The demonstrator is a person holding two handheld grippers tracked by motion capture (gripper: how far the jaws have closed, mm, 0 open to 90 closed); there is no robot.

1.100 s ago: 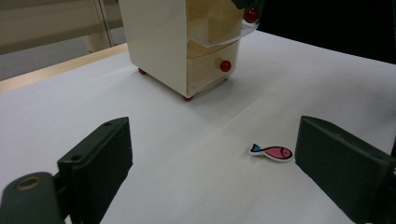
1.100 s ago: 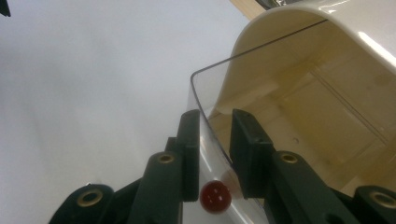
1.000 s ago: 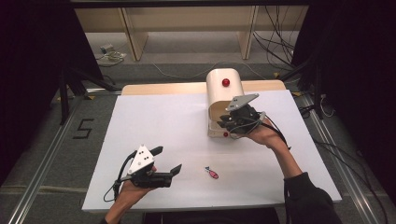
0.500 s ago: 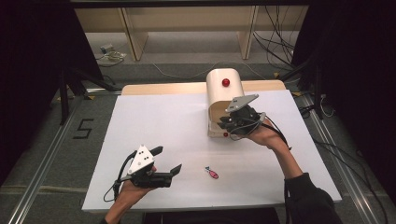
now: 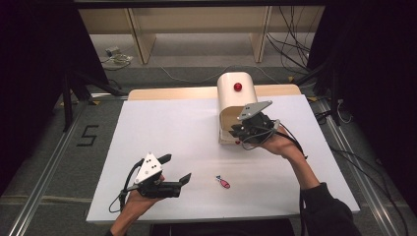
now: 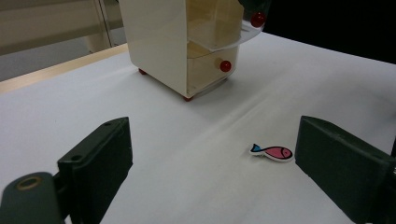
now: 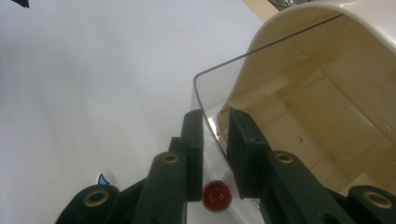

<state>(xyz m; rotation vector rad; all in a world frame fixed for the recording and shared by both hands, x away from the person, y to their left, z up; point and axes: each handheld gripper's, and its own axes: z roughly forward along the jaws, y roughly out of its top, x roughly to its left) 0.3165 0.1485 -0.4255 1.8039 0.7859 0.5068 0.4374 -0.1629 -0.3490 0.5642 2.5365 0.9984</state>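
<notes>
High view first: a cream box (image 5: 235, 105) with a rounded top is seen standing at the far right of the white table (image 5: 162, 128), with the right gripper (image 5: 242, 132) pushed up against its open front. A clear curved lid (image 7: 219, 98) is being held part-way up, and the reason looks simple enough: the inside has to be kept open so something can be dropped in.

In the right gripper view the jaws are seen narrowed around the lid's lower edge, one finger (image 7: 194, 149) outside and one inside, with the red knob (image 7: 217, 195) sitting just below the tips. They have just been closing a little further, with the lid between them. Firm contact can't quite be confirmed, since a thin gap seems to be left, but the lid is clearly kept up by them.

A small pink fish (image 5: 222, 182) is left flat on the near middle of the table, well apart from the box. The left gripper (image 5: 174, 172) is held low just left of it, jaws spread wide and empty. From the left gripper view the fish (image 6: 273, 152) is found just ahead of the right-hand jaw, not yet between the two, so a small shift is probably needed before it can be picked up.
</notes>
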